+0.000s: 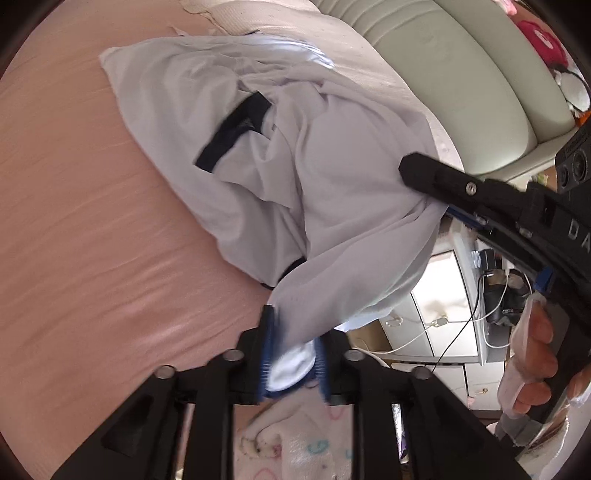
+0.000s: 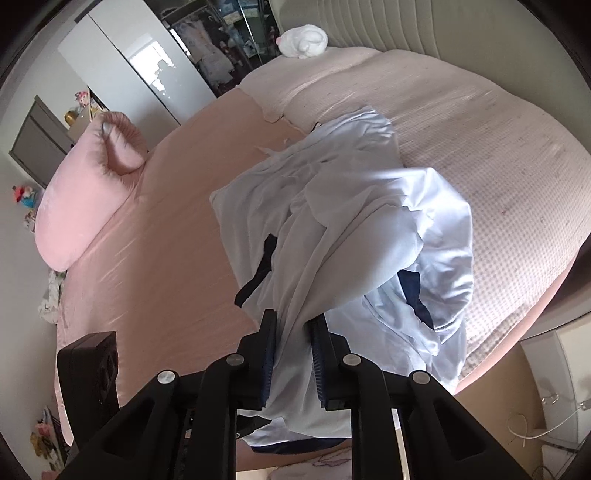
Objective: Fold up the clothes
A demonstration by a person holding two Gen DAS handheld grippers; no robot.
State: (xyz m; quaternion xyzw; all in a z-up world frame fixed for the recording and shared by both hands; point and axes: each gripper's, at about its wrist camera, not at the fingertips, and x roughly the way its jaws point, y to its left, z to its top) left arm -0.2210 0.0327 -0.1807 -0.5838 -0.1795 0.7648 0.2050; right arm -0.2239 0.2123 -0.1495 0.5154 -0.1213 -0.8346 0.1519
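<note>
The left gripper (image 1: 293,354) is pinching a bunched edge of the white shirt (image 1: 229,147); its blue-padded fingers (image 1: 266,354) press on cloth from both sides, with a fold of white fabric bulging out between them. The right gripper (image 2: 293,354) is likewise clamped on the shirt (image 2: 369,229); a thick twist of fabric runs down between its fingers (image 2: 269,354) and hangs out below them.

The shirt is partly lifted; its near portion rises off the bed (image 2: 166,229) toward both grippers, while its far portion lies crumpled on the pink sheet, near the seam where the sheet meets the beige textured cover (image 2: 480,147). Dark navy trim (image 1: 232,131) shows on the shirt in both views; one band lies across the upper face, a second sits in a fold on the right side in the right wrist view.

In the left wrist view the right gripper's body enters from the right edge, its tip against the cloth; a hand (image 1: 535,354) grips its handle. A pink pillow (image 2: 85,199) rests at the bed's left edge; a white plush toy (image 2: 303,41) sits at the far edge, by the padded headboard (image 2: 424,26).
</note>
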